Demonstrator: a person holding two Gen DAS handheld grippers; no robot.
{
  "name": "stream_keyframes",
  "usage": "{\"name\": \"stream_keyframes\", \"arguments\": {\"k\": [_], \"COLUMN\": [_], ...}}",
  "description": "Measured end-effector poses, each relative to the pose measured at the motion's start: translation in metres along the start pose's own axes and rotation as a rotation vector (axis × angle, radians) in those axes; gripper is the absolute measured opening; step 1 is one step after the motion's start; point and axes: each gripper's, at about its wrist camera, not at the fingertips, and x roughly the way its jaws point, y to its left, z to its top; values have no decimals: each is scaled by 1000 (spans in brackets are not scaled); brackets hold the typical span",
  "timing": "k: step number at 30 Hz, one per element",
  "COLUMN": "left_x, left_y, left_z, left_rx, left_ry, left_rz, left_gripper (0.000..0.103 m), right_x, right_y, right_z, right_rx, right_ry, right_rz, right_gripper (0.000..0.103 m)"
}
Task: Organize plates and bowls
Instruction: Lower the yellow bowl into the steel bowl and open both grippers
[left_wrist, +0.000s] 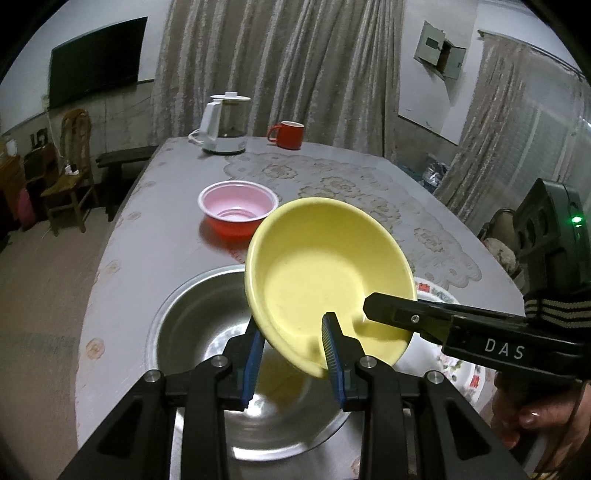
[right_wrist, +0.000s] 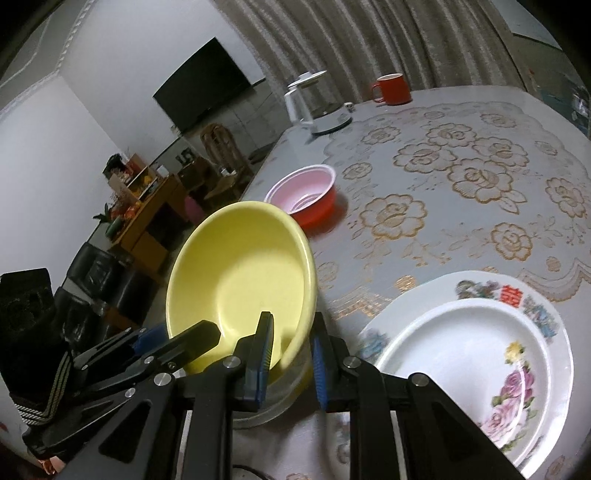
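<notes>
Both grippers, left (left_wrist: 293, 354) and right (right_wrist: 290, 363), are pinched tight on the yellow bowl's (left_wrist: 325, 273) rim, holding it tilted above the steel bowl (left_wrist: 199, 314), beside the plates (right_wrist: 480, 354).

Yellow plastic bowl (left_wrist: 328, 273) tilted, held above the round steel basin (left_wrist: 207, 325), rim clamped by left gripper (left_wrist: 293, 354) w/ blue pads, one inside, one outside. Right gripper (left_wrist: 373, 306), black, marked DAS, nips bowl's right rim. Rel. to yellow bowl: red plastic bowl w/ pink inside (left_wrist: 238, 210) just behind-left; floral white plate (left_wrist: 461, 365) right, partly hidden; white kettle (left_wrist: 223, 123) & red mug (left_wrist: 287, 134) far behind, on grey floral tablecloth (left_wrist: 155, 206).
</notes>
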Motion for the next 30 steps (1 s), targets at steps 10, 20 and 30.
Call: {"name": "stream_keyframes", "arguments": {"k": [10, 20, 30], "left_x": [5, 15, 23], "left_y": [25, 34, 37], "left_z": [-20, -27, -31], "left_rx": [-39, -40, -34], "left_ry": [43, 71, 93], "left_rz": [43, 68, 78], "left_gripper": [31, 31, 32], "right_x": [28, 51, 63], "right_y": [22, 25, 25], "right_z": [-14, -21, -23], "right_rx": [-28, -26, -3], "right_ry": [95, 166, 205], "right_rz": [6, -16, -35], "right_gripper": [21, 21, 23]}}
